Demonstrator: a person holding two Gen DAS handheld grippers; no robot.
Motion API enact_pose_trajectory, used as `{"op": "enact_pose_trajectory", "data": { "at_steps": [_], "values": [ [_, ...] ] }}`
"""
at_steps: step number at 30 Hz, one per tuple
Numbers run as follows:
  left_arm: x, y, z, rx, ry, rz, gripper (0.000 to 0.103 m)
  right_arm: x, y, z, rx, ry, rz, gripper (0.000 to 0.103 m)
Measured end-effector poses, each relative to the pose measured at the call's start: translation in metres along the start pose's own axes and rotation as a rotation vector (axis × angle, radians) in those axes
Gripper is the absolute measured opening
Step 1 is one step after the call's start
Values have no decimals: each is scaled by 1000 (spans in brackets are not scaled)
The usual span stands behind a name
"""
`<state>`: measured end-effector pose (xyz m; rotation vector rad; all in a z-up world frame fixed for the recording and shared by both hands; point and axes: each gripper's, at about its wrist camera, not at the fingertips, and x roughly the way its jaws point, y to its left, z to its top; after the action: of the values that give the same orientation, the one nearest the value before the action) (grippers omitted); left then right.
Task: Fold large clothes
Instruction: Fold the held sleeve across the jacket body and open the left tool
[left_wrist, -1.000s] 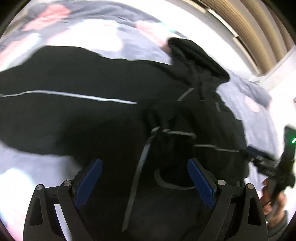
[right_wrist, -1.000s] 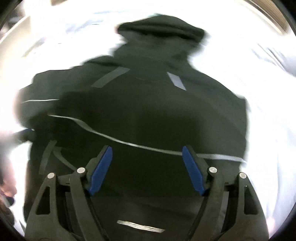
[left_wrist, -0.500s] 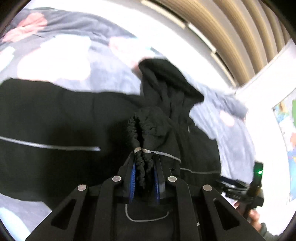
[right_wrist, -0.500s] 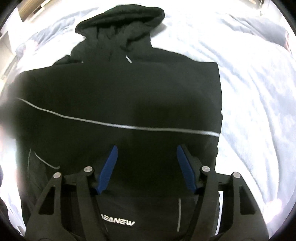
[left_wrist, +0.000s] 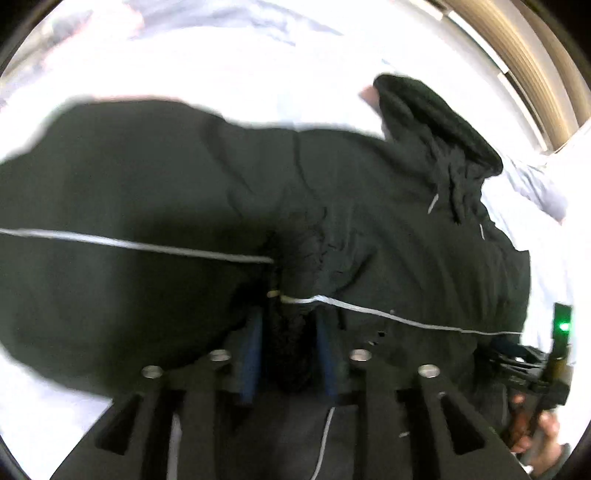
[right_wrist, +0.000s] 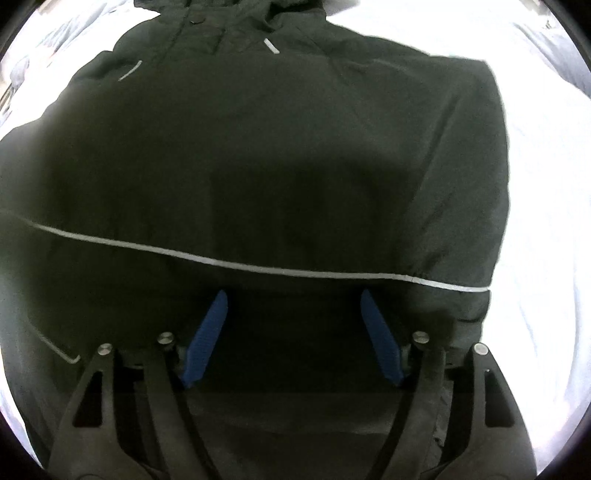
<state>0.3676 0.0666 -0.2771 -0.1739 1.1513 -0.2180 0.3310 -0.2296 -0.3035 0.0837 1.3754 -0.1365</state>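
Nearest in the left wrist view, the left claw (left_wrist: 286, 347) points steeply down with the gathered cuff (left_wrist: 291, 332) of a sleeve bunched between its blue pads (left_wrist: 251, 354); its jaws have just been opening a little, and the cuff fills the narrow gap, so it looks grasped, though blur hides how firmly. A thin pale stripe (left_wrist: 388, 314) runs from the cuff across the black jacket (left_wrist: 166, 192), which lies spread over a bed covered by a pale sheet (left_wrist: 221, 62). Farther on, the hood (left_wrist: 436, 114) lies at the jacket's far end, near a ribbed wall (left_wrist: 524, 55). At the right edge, a hand (left_wrist: 543, 432) holds the other tool.

In the right wrist view, the right claw (right_wrist: 293, 332) hangs released just above the jacket's body (right_wrist: 295, 155), its jaws having just widened slightly, nothing between the blue pads (right_wrist: 207, 336). Beyond them the stripe (right_wrist: 258, 266) crosses the cloth, then the collar at the top.
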Motion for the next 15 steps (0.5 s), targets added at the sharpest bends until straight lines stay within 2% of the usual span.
{"op": "enact_pose_trajectory", "data": {
  "at_steps": [2, 3, 4, 6, 8, 11, 13, 15],
  "values": [
    [-38, -9, -2, 40, -106, 120, 41, -22, -2, 5, 2, -44, 14, 68],
    [-53, -13, -4, 57, -140, 123, 51, -33, -5, 7, 3, -84, 20, 68],
    [-66, -14, -3, 70, -162, 95, 58, -47, -10, 11, 8, -138, 6, 69],
    [-76, -27, -2, 95, -165, 24, 59, -58, -20, 24, 24, -196, -60, 69],
    [-69, -48, 0, 133, -143, -55, 59, -51, -31, 41, 50, -197, -90, 69],
    [-33, -71, -1, 158, -64, -108, 59, -24, -49, 52, 96, -140, -106, 68],
    [10, -77, -4, 146, 33, -73, 59, 5, -51, 54, 112, -73, -122, 68],
    [47, -71, -8, 128, 112, -20, 58, 24, -50, 56, 110, -41, -120, 69]
  ]
}}
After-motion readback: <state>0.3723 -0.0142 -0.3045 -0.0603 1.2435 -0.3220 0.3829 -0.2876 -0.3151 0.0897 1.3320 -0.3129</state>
